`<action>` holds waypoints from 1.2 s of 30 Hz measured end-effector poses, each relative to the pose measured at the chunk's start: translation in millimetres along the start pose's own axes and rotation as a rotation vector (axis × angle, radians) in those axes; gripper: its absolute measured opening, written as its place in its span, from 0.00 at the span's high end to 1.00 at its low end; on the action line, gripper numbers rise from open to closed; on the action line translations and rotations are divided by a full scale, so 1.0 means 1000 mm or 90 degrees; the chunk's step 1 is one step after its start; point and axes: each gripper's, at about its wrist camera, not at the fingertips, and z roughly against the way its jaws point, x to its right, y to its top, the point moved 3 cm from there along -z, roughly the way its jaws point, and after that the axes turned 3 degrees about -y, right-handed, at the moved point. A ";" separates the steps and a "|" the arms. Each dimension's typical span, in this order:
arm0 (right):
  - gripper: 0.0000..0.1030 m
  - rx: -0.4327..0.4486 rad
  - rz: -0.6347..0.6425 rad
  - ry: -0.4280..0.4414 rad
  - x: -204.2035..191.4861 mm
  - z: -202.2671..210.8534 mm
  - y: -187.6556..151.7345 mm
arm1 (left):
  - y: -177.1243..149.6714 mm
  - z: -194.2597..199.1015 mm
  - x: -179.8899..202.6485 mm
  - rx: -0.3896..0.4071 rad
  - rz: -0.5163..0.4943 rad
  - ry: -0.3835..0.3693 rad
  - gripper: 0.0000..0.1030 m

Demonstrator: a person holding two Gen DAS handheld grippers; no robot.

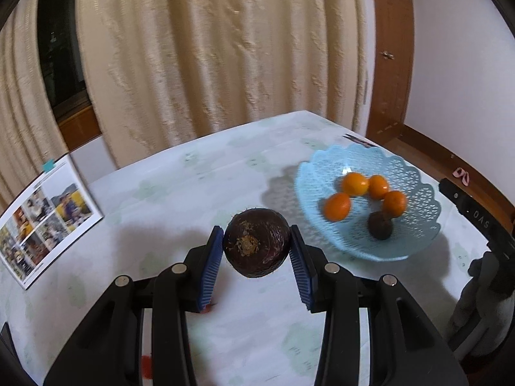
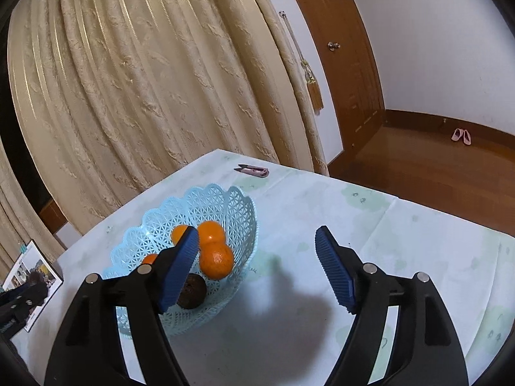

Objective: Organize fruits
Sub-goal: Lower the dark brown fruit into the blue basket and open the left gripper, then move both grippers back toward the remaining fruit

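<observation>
**Dark round fruit held up, on its way to the blue basket**

Blue ribbed pads (image 1: 214, 257) of the left gripper (image 1: 256, 251) press on both sides of a dark purple round fruit (image 1: 256, 247). It looks like a passion fruit, but I cannot be sure. The fruit seems to be lifted off the table (image 1: 193, 186), just beside the light blue plastic basket (image 1: 418, 173).

I think this fruit is light, with a hard, smooth skin. It is round, so it could slip or roll out. The best place to hold it is across its fat middle, and that is where the pads sit now. A gentle squeeze should be enough.

Inside the basket lie four small oranges (image 1: 355, 184) and one more dark fruit (image 1: 380, 225). The basket looks thin and full of holes, so it may slide if it is bumped.

The right gripper (image 2: 257, 251) holds nothing, and its jaws are wide apart, just beside the basket.

A pale cloth with faint green shapes covers the table. A photo booklet (image 1: 48, 218) lies well apart from the basket, and a small pink clipper (image 2: 252, 170) lies behind it. Cream curtains (image 1: 209, 58) hang behind the table, with a brown wooden door frame (image 1: 391, 64) and floor (image 2: 418, 167) beyond the basket.
</observation>
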 end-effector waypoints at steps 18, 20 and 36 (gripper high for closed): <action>0.17 0.033 -0.001 -0.009 0.003 0.011 0.000 | 0.014 -0.040 0.071 -0.024 -0.034 -0.086 0.29; 0.13 0.043 -0.005 -0.008 0.004 0.013 0.002 | 0.016 -0.038 0.065 -0.024 -0.027 -0.081 0.24; 0.13 0.098 0.013 -0.018 0.001 0.031 0.003 | 0.015 0.012 -0.039 0.013 0.070 0.007 0.16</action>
